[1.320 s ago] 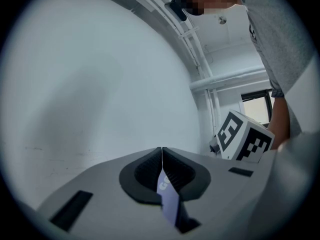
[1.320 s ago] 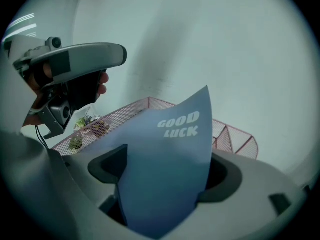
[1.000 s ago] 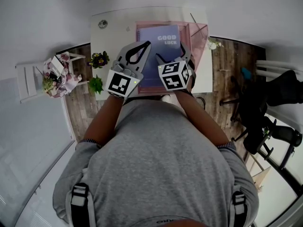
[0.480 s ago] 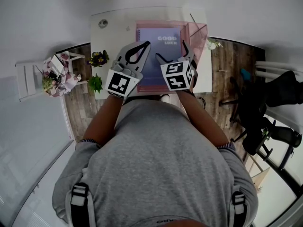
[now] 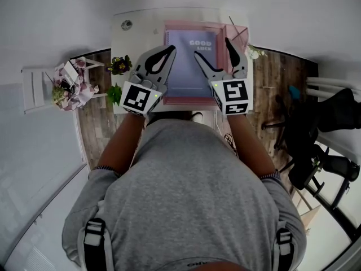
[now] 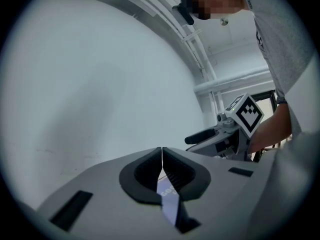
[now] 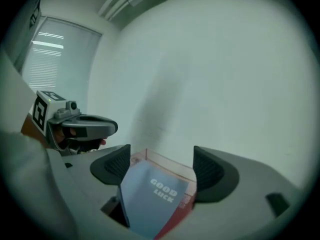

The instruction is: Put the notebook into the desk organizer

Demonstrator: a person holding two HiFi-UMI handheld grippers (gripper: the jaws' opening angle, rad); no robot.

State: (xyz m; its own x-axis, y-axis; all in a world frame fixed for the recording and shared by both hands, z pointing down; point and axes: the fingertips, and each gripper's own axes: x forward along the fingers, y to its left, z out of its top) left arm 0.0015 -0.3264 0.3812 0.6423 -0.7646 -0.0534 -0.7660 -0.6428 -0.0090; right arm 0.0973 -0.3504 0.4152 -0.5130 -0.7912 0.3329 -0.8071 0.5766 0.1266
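The lavender notebook point(image 5: 189, 58) printed "GOOD LUCK" lies flat inside the pink desk organizer point(image 5: 192, 25) on the white desk. My left gripper point(image 5: 170, 49) hovers over the notebook's left edge, its jaws shut tip to tip with nothing in them point(image 6: 161, 151). My right gripper point(image 5: 213, 47) hangs above the notebook's right side, open; its jaws have just been closing a little, and nothing is between them. In the right gripper view the notebook point(image 7: 155, 199) and the organizer's rim point(image 7: 165, 160) lie below the spread jaws point(image 7: 161, 156).
The white desk point(image 5: 135, 38) stands against a white wall, with a small round object point(image 5: 126, 25) at its back left. Thin sticks point(image 5: 237, 30) lean in the organizer's right part. Potted plants point(image 5: 118, 66) and a white rack point(image 5: 70, 83) stand left; a black chair point(image 5: 333, 123) stands right.
My right gripper has lifted off the notebook and shifted right, tilting upward. The notebook stays lying in the organizer. My left gripper has hardly moved.
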